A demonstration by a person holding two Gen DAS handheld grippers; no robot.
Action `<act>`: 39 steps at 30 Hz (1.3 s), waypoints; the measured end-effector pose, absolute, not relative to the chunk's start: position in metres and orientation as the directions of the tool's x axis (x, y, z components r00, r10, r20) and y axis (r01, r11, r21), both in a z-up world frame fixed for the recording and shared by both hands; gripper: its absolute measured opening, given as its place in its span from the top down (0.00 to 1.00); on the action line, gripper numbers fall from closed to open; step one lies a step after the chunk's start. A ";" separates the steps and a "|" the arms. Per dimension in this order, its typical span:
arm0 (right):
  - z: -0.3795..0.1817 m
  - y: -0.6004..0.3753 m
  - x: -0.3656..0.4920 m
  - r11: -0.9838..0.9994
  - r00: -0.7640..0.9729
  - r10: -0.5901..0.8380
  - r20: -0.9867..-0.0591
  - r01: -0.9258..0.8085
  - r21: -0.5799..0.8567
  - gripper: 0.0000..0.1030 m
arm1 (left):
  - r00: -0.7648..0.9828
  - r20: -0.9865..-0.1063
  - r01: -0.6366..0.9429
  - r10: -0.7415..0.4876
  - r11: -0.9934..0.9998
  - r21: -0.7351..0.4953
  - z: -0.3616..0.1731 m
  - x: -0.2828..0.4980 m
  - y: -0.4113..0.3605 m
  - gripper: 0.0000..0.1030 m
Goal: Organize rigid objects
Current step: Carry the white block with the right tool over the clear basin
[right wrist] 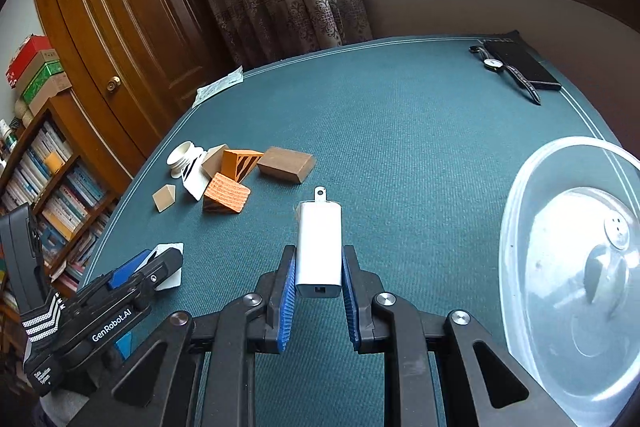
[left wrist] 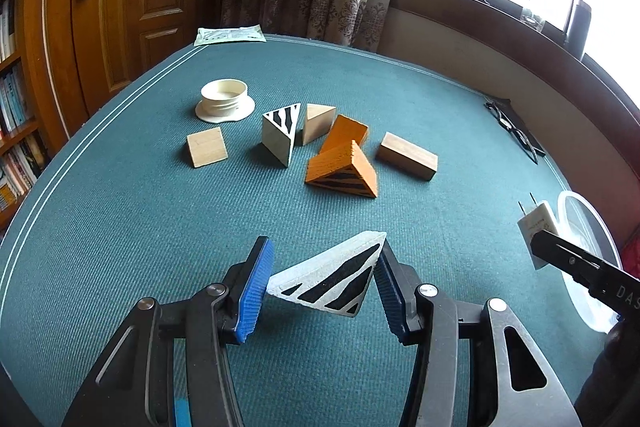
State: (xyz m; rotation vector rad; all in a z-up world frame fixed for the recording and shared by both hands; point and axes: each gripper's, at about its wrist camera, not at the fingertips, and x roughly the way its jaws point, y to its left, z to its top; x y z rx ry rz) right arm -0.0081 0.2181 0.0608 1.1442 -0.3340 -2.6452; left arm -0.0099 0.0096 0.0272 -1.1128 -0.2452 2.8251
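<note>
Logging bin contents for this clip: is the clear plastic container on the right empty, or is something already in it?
Not empty. The clear container holds a small round white piece with holes and a dark shape beside it; what they are cannot be told.

On the table (left wrist: 120, 227), a cluster of blocks (left wrist: 340, 155) lies ahead of my left gripper (left wrist: 320, 279), with a jar lid (left wrist: 226, 101) behind it to the left. A striped wedge (left wrist: 332, 279) sits between my left jaws. My right gripper (right wrist: 318, 291) holds a charger (right wrist: 320, 247); a clear container (right wrist: 576, 267) lies right of it. A watch (right wrist: 504, 71) rests at the far right corner.
</note>
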 end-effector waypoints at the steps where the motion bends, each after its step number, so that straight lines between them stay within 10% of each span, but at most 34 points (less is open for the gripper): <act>1: 0.062 0.223 -0.005 -0.945 -0.671 -0.303 -0.677 0.120 0.304 0.78 | -0.730 -0.667 -0.037 0.149 -0.983 -0.180 0.029 -0.009 0.013 0.50; 39: 0.059 0.423 0.045 -0.894 -0.738 0.096 -0.668 -0.359 0.267 0.78 | -0.717 -0.653 -0.255 0.245 -0.963 -0.081 0.064 0.003 0.122 0.50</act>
